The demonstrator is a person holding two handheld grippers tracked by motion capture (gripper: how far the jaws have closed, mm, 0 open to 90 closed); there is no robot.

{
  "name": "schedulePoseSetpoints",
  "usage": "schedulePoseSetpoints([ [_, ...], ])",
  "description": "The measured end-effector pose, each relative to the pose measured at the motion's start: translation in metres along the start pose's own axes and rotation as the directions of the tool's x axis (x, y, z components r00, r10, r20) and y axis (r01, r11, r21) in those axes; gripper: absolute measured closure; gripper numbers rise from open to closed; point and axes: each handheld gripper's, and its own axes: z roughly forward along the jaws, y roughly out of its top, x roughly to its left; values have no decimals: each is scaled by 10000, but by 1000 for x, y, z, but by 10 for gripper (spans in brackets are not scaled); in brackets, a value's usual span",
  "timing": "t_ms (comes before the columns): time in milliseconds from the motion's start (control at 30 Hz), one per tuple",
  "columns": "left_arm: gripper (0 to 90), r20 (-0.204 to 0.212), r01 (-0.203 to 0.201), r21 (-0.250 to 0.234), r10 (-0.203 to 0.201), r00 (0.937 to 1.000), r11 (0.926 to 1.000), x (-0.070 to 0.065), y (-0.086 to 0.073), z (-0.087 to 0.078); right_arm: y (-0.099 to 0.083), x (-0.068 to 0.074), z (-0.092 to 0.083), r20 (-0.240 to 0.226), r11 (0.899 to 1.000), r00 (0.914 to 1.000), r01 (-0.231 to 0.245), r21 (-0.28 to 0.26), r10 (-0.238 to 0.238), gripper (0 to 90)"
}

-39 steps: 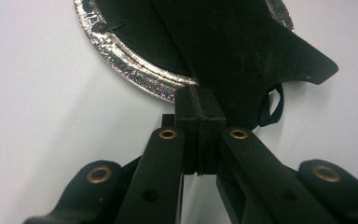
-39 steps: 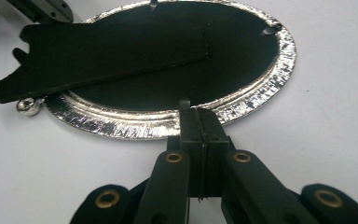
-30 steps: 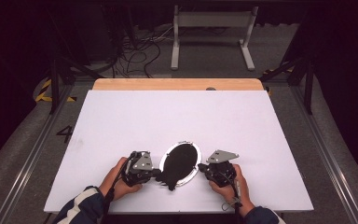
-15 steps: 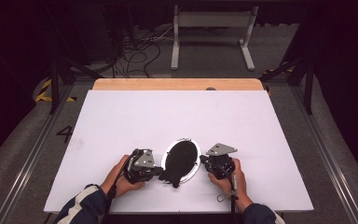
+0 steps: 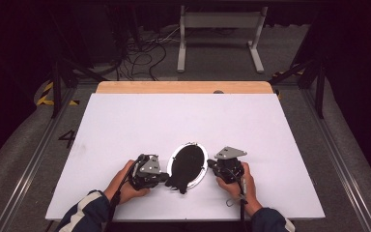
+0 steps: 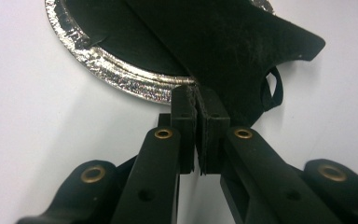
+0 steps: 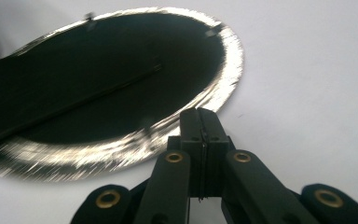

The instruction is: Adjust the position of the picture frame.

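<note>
An oval frame point(image 5: 188, 162) with a glittery silver rim point(image 6: 102, 65) and a black face lies near the table's front edge, between my two grippers. A black flap point(image 6: 242, 56) with a small loop sticks out from its near end. My left gripper point(image 5: 166, 178) comes in from the left, and in the left gripper view point(image 6: 198, 100) its pads are shut on the flap's edge. My right gripper point(image 5: 211, 166) sits at the frame's right side. In the right gripper view point(image 7: 200, 116) its jaws are pressed together at the silver rim point(image 7: 223, 70).
The white table top point(image 5: 183, 121) stretches away behind the frame, with a wooden strip point(image 5: 183, 87) along its far edge. Beyond it are cables and a white stand point(image 5: 220, 29) on the floor. Metal rails run along both sides.
</note>
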Motion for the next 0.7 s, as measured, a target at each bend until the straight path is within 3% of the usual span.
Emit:
schedulePoseSetpoints([
  [167,855,234,83,23,-84,9997,10000,1,-2,-2,-9,15,-10,-747,9996,9968,282,89,-275,899],
  [300,849,477,241,-39,-239,9986,9997,2,-4,-3,-11,24,-11,-723,9995,9969,306,58,-301,900],
  [433,897,500,402,-63,-398,9980,9992,1,-2,0,-10,23,-9,-734,9999,9972,109,32,-106,900],
  [500,897,496,368,-6,-367,9981,9993,1,-1,0,-9,23,-8,-549,10000,9985,-32,-15,31,900],
  [633,897,250,321,48,-322,9992,9995,-2,3,1,-5,28,-3,383,9999,9992,-97,-91,101,900],
  [700,897,76,312,101,-313,9995,9995,-4,5,3,-4,26,-1,432,9996,9988,-217,-179,225,900],
])
